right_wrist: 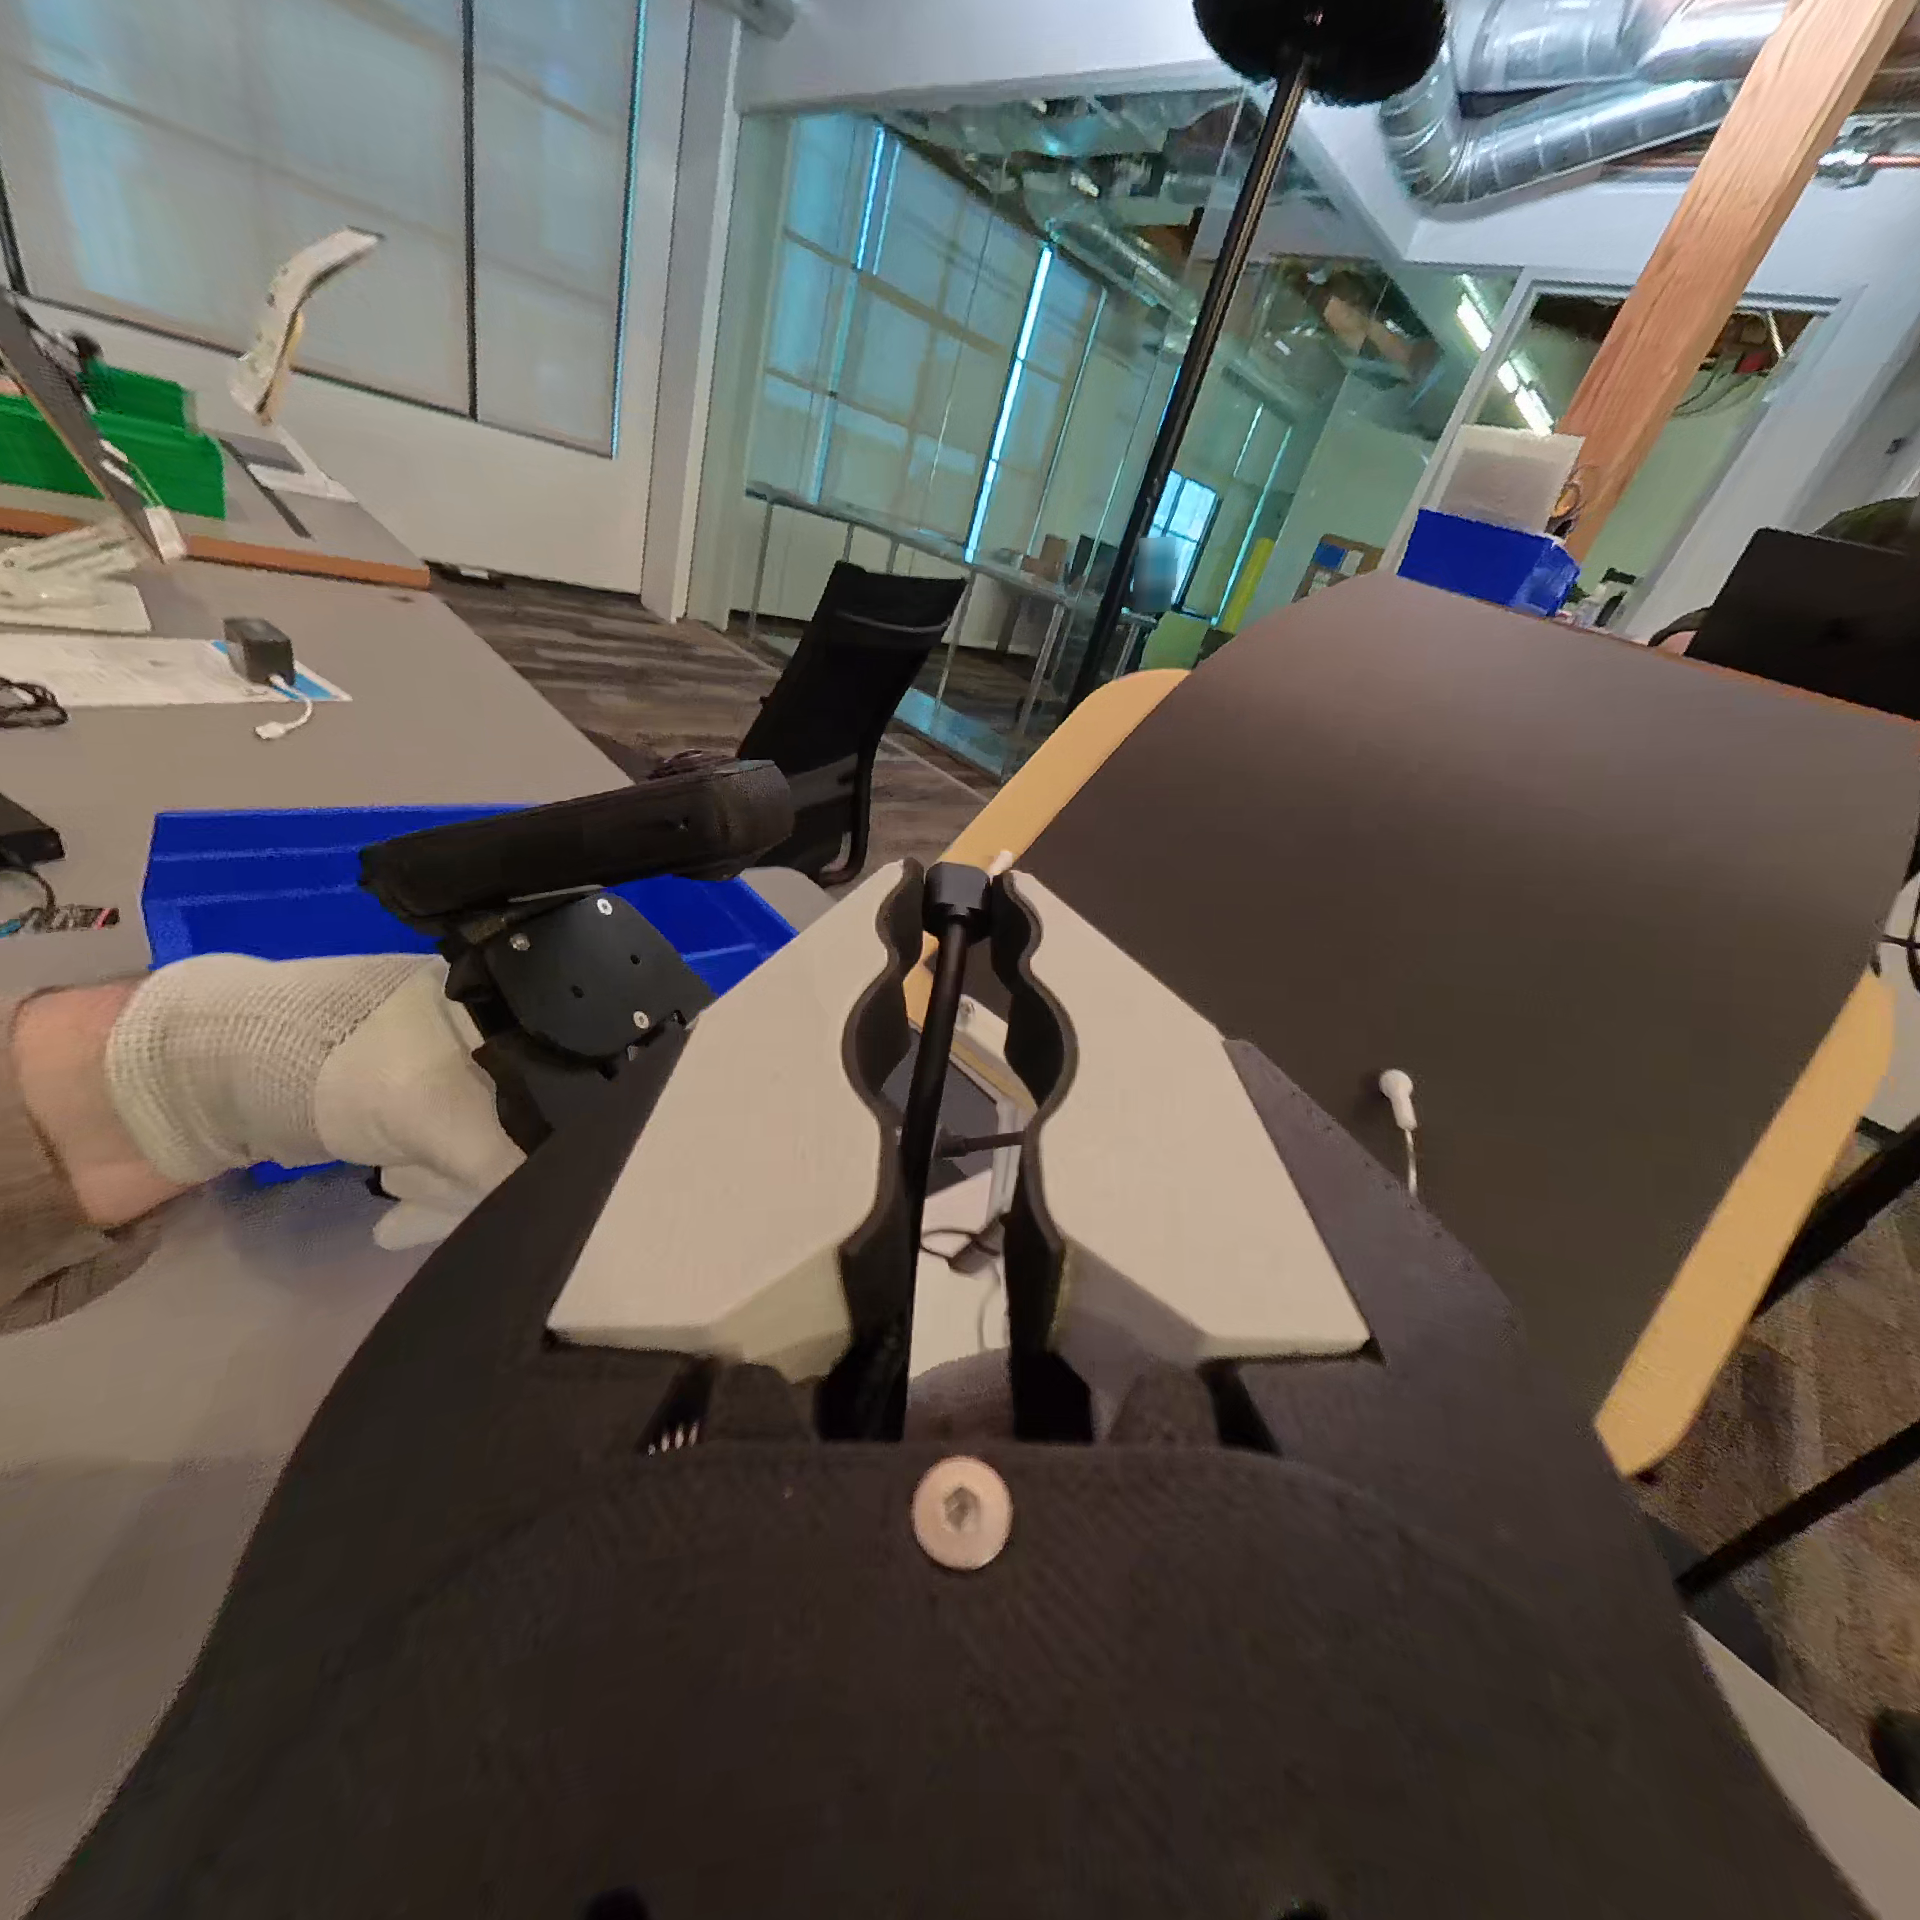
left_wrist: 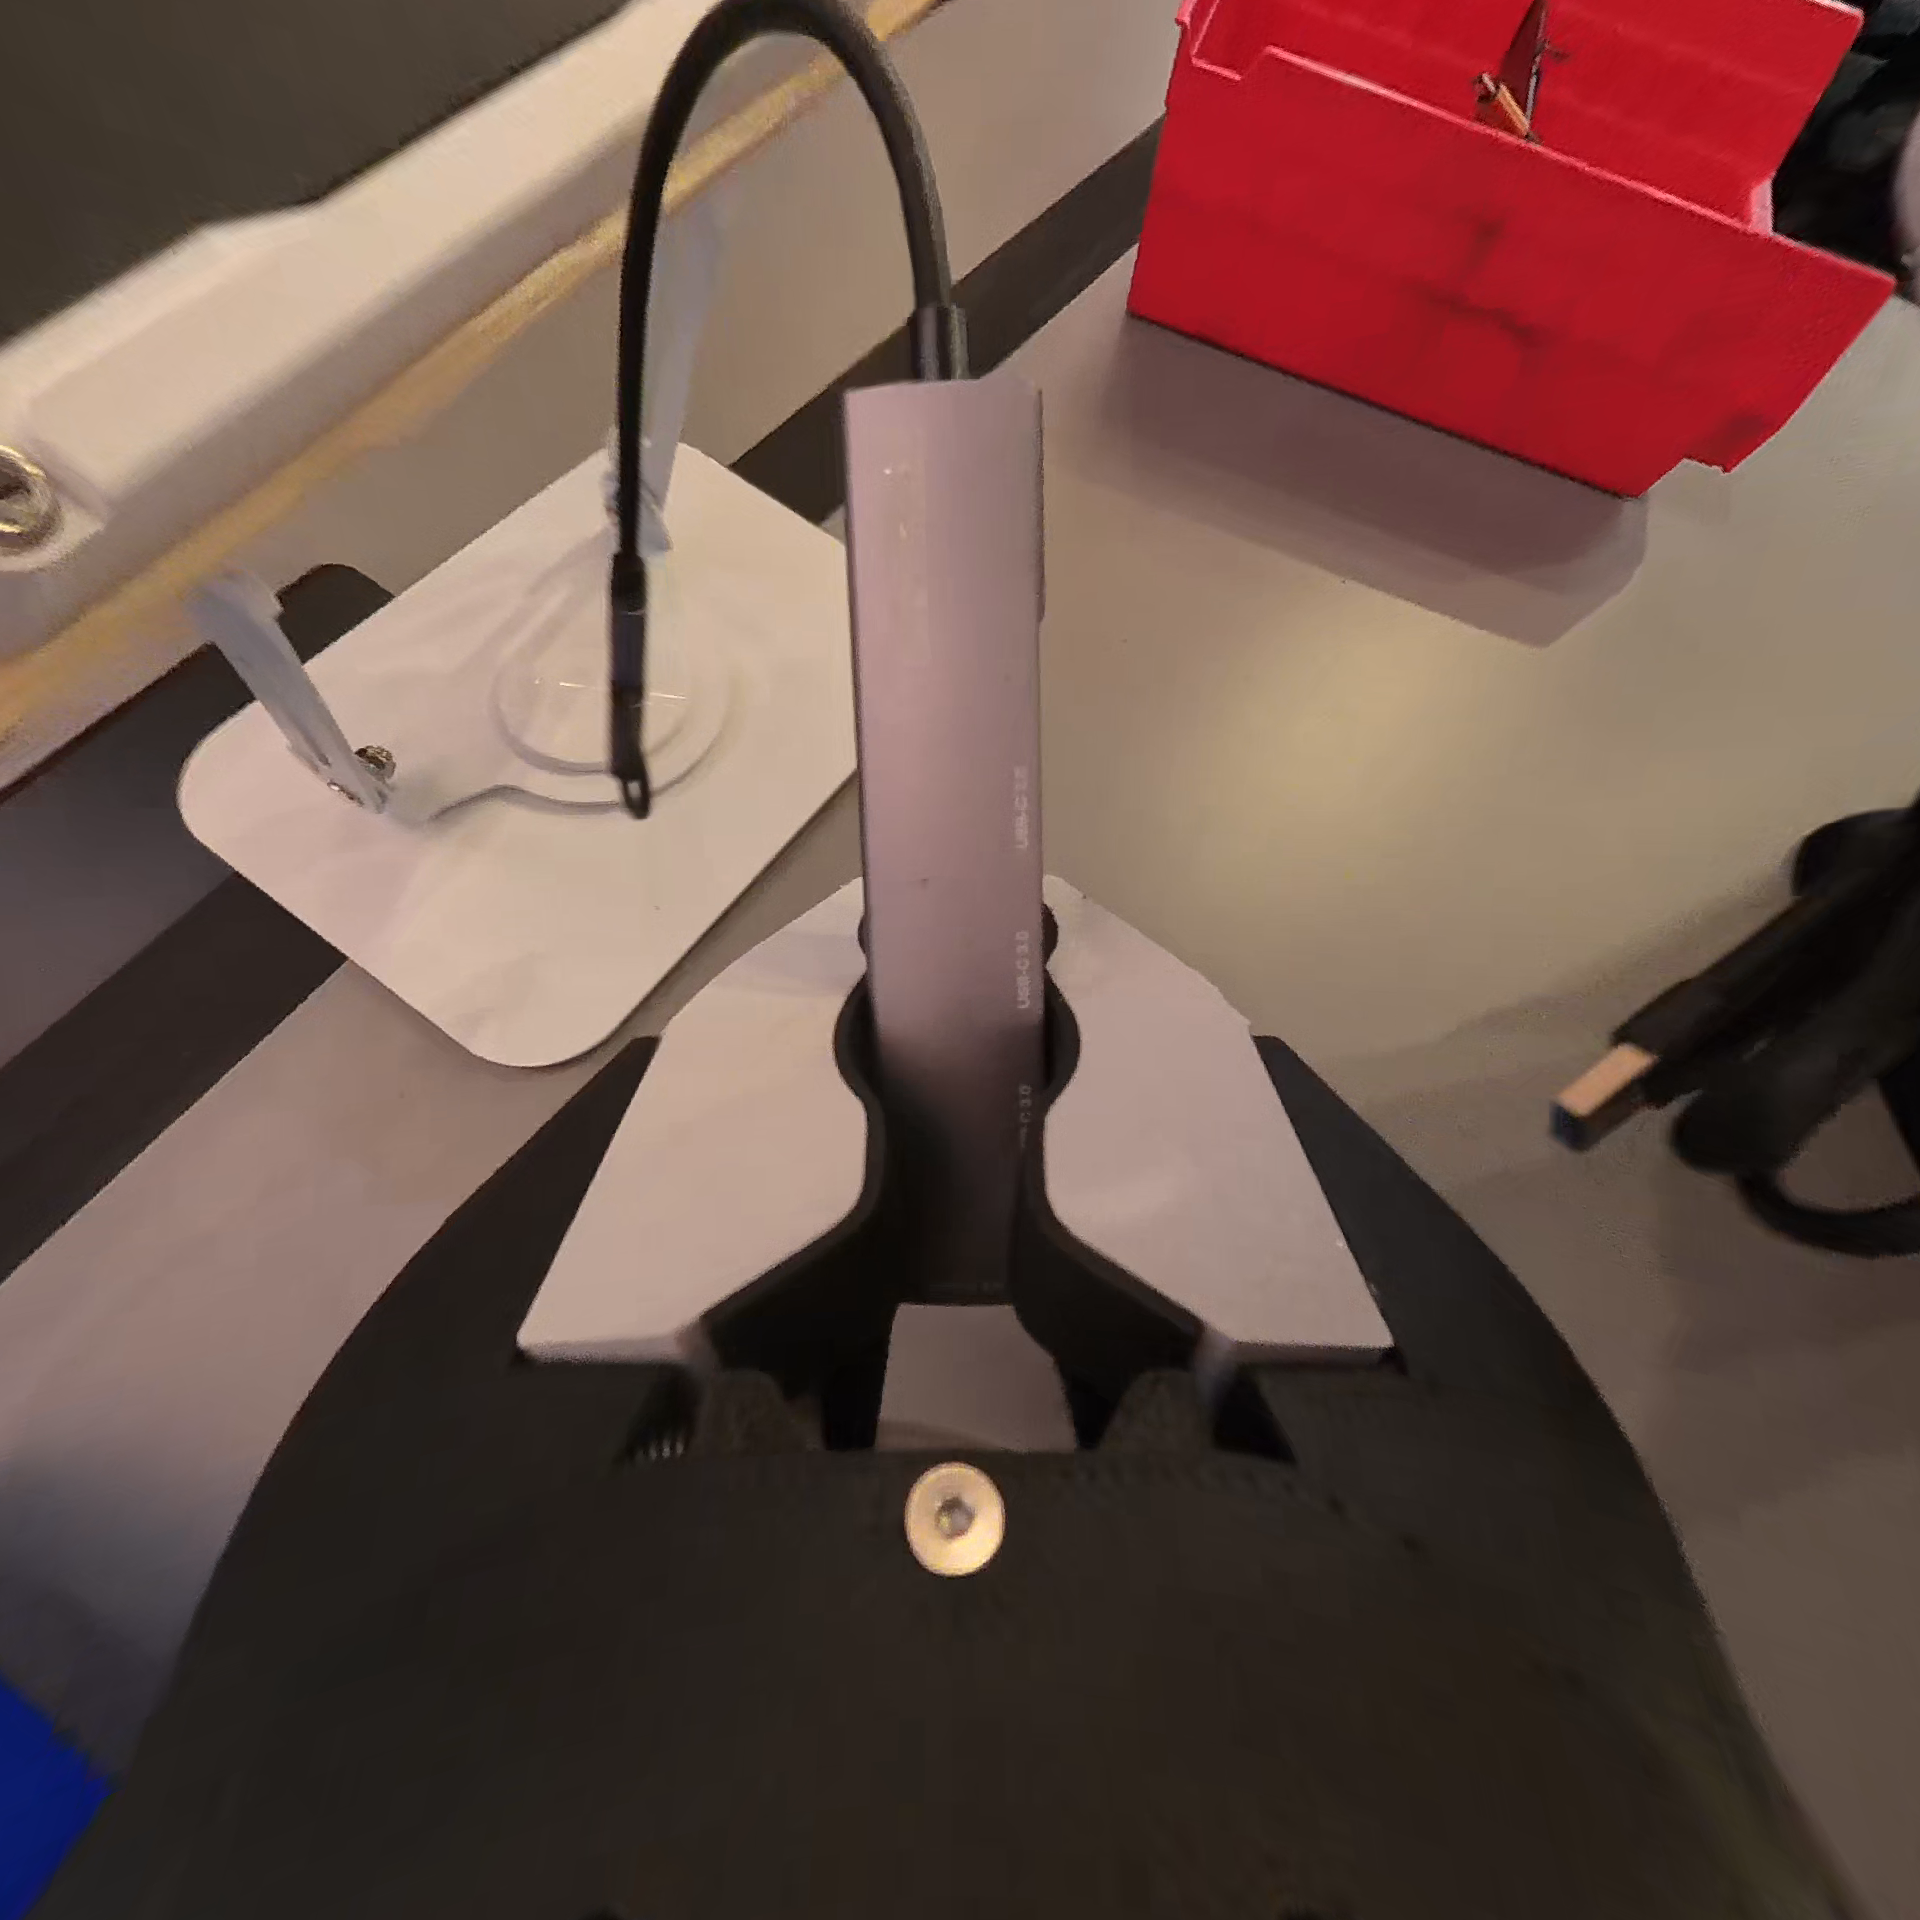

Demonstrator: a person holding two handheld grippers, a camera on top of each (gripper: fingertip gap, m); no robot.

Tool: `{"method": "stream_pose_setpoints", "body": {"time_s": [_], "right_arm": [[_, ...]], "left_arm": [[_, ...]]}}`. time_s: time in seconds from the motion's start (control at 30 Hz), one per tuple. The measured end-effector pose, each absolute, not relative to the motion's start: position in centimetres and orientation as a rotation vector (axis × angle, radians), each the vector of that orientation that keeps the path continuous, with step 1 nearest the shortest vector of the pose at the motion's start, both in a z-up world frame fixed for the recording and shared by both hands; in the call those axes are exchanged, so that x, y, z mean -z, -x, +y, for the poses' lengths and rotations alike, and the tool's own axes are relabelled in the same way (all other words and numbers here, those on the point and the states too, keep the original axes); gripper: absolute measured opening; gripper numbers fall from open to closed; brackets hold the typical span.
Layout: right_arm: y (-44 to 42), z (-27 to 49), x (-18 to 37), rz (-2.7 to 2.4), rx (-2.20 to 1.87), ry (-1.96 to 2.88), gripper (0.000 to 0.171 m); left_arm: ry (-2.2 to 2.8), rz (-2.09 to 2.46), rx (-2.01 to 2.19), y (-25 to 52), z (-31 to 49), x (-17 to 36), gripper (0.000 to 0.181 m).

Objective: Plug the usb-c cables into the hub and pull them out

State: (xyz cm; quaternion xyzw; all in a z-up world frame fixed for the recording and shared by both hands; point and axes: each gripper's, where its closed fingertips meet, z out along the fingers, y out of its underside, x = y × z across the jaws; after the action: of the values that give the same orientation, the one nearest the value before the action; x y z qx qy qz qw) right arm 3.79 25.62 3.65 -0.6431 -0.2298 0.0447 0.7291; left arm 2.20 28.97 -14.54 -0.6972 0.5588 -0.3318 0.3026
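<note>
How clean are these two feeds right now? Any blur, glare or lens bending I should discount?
Left wrist view: the hub is fairly sharp, the red bin and edges smeared, soft glare on the table. Right wrist view: the cable in the right gripper is crisp; the gloved hand is blurred, and the room's lines bow near the borders.

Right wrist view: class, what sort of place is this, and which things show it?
Probably an open-plan office or lab workspace: long grey desks, a black office chair, glass-walled rooms behind, and exposed silver ceiling ducts overhead.
</note>
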Motion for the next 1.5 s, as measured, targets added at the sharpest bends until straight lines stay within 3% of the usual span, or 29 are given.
{"method": "stream_pose_setpoints", "body": {"time_s": [0.2, 0.53, 0.87, 1.07, 1.2, 1.33, 1.5], "right_arm": [[-5.7, 22.8, -1.0, -0.526, -0.157, 1.518, 0.011], [-7.4, 17.8, 11.6, -0.701, -0.311, 1.770, 0.011], [-7.7, 15.8, 20.4, -0.893, -0.470, 2.000, 0.011], [-8.6, 14.7, 22.9, -1.071, -0.358, 2.100, 0.020], [-10.4, 14.3, 22.1, -1.148, -0.185, 2.120, 0.036], [-8.5, 9.5, 19.8, -1.347, -0.306, 2.078, 0.039], [-7.0, 3.5, 23.2, -1.645, -0.340, 2.169, 0.048]], "left_arm": [[1.860, 1.501, 0.910, -1.8, 29.0, 15.2, 0.023], [1.826, 1.573, 0.915, -2.5, 27.4, 15.3, 0.023], [1.828, 1.628, 0.909, -3.2, 26.5, 16.5, 0.023], [1.847, 1.644, 0.904, -3.4, 26.5, 17.3, 0.023], [1.849, 1.655, 0.900, -3.4, 26.4, 17.6, 0.023], [1.848, 1.655, 0.899, -3.4, 26.4, 17.6, 0.023], [1.850, 1.667, 0.899, -3.6, 26.1, 17.9, 0.023]]}}
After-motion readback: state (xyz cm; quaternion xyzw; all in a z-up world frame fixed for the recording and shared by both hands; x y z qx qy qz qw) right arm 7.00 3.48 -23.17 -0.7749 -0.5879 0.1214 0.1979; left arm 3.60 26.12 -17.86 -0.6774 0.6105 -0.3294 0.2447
